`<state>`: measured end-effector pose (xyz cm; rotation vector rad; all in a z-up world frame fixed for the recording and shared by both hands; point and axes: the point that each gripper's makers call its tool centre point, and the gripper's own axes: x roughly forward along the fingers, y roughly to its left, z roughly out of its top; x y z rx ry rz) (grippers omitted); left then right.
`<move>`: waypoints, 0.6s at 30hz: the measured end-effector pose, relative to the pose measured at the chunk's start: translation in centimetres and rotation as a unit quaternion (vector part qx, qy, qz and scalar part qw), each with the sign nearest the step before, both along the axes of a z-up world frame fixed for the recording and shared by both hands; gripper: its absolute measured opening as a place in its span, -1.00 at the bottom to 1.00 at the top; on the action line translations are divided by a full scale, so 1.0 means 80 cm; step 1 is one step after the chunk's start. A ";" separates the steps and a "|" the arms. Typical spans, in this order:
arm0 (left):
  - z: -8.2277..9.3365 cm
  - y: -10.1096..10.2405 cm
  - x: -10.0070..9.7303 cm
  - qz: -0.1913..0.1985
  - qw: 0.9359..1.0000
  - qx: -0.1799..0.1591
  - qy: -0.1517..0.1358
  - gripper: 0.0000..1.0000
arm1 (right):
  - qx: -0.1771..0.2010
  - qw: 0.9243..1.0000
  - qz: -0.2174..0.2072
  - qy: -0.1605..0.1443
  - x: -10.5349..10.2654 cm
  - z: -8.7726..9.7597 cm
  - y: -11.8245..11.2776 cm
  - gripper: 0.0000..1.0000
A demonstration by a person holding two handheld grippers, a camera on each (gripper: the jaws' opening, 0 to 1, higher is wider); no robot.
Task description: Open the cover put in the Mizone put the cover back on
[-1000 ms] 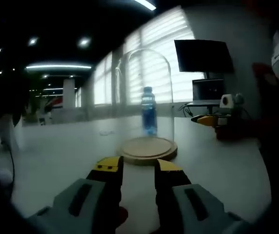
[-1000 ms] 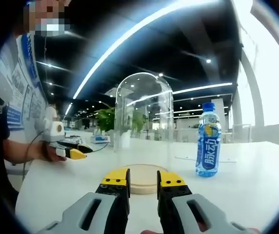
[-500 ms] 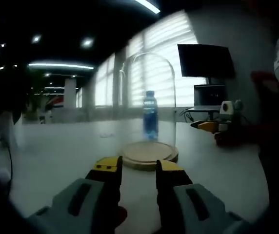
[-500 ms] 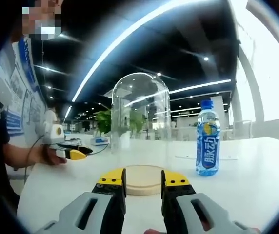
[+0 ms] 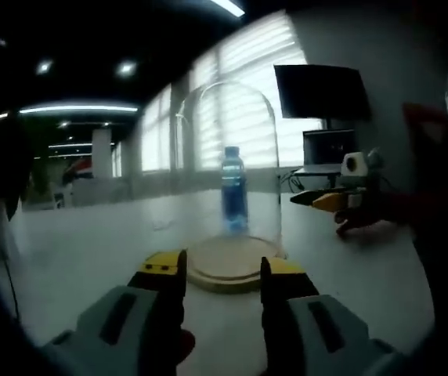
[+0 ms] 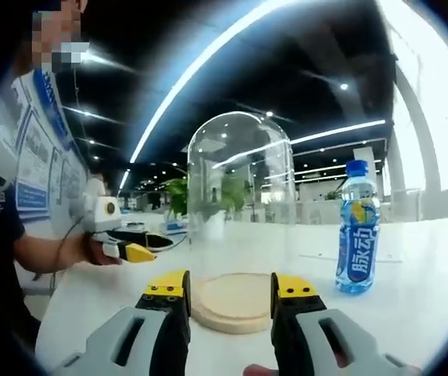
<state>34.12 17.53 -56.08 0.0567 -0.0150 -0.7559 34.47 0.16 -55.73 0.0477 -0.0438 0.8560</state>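
Note:
A clear glass dome cover [image 5: 228, 157] stands on its round wooden base [image 5: 228, 265] on the white table. The blue Mizone bottle [image 5: 233, 192] appears through the glass from this side. In the right gripper view the bottle [image 6: 357, 239] stands upright outside the dome [image 6: 240, 188], to the right of the wooden base [image 6: 232, 301]. My left gripper [image 5: 222, 270] is open, jaws low in front of the base, holding nothing. My right gripper [image 6: 230, 288] is open too, just short of the base. Each gripper also shows in the other's view: the right gripper [image 5: 326, 200] and the left gripper [image 6: 130, 251].
A dark monitor [image 5: 322, 90] and a laptop [image 5: 330, 149] sit at the table's far side. A person's sleeve and hand [image 6: 52, 251] are at the left. A flat sheet [image 6: 318, 256] lies near the bottle. A potted plant [image 6: 181, 200] stands behind.
Both grippers' jaws have spread wider apart and both views have come a little closer to the dome's base. The dome and bottle have stayed in place.

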 end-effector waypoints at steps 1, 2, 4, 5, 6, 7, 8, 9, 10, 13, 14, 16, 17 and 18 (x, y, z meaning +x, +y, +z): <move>0.002 -0.002 0.002 -0.003 1.000 -0.002 0.000 -0.35 | -0.001 1.000 -0.001 0.000 0.002 0.001 0.000 -0.25; 0.003 -0.005 0.004 -0.007 1.000 -0.005 0.001 -0.34 | -0.001 1.000 -0.002 0.001 0.005 0.002 0.000 -0.22; 0.006 -0.008 0.009 -0.010 1.000 -0.010 0.002 -0.31 | 0.003 1.000 -0.001 0.000 0.009 0.005 0.001 -0.19; 0.008 -0.010 0.012 -0.012 1.000 -0.014 0.001 -0.30 | 0.010 1.000 0.002 0.002 0.012 0.009 0.001 -0.18; 0.010 -0.011 0.015 -0.013 1.000 -0.015 0.001 -0.29 | 0.015 1.000 0.003 0.004 0.015 0.012 0.001 -0.17; 0.012 -0.011 0.019 -0.012 1.000 -0.018 0.002 -0.28 | 0.018 1.000 0.004 0.005 0.017 0.014 0.001 -0.14; 0.014 -0.011 0.023 -0.012 1.000 -0.023 0.005 -0.27 | 0.022 1.000 0.005 0.006 0.020 0.016 0.001 -0.13; 0.016 -0.011 0.027 -0.013 1.000 -0.026 0.006 -0.27 | 0.024 1.000 0.006 0.008 0.022 0.017 0.001 -0.11; 0.018 -0.011 0.029 -0.015 0.999 -0.030 0.007 -0.26 | 0.026 1.000 0.006 0.009 0.025 0.019 0.001 -0.09; 0.020 -0.013 0.037 -0.021 0.999 -0.036 0.014 -0.22 | 0.027 1.000 0.010 0.009 0.033 0.024 0.003 -0.05; 0.020 -0.014 0.039 -0.023 0.999 -0.036 0.015 -0.20 | 0.025 1.000 0.013 0.005 0.036 0.026 0.005 -0.03; 0.021 -0.018 0.043 -0.030 0.999 -0.036 0.015 -0.16 | 0.023 1.000 0.017 0.004 0.039 0.028 0.007 0.00; 0.022 -0.020 0.045 -0.033 0.999 -0.034 0.014 -0.14 | 0.023 1.000 0.021 0.004 0.040 0.029 0.008 0.02; 0.022 -0.021 0.048 -0.035 0.999 -0.034 0.015 -0.14 | 0.024 0.999 0.023 0.005 0.042 0.030 0.010 0.03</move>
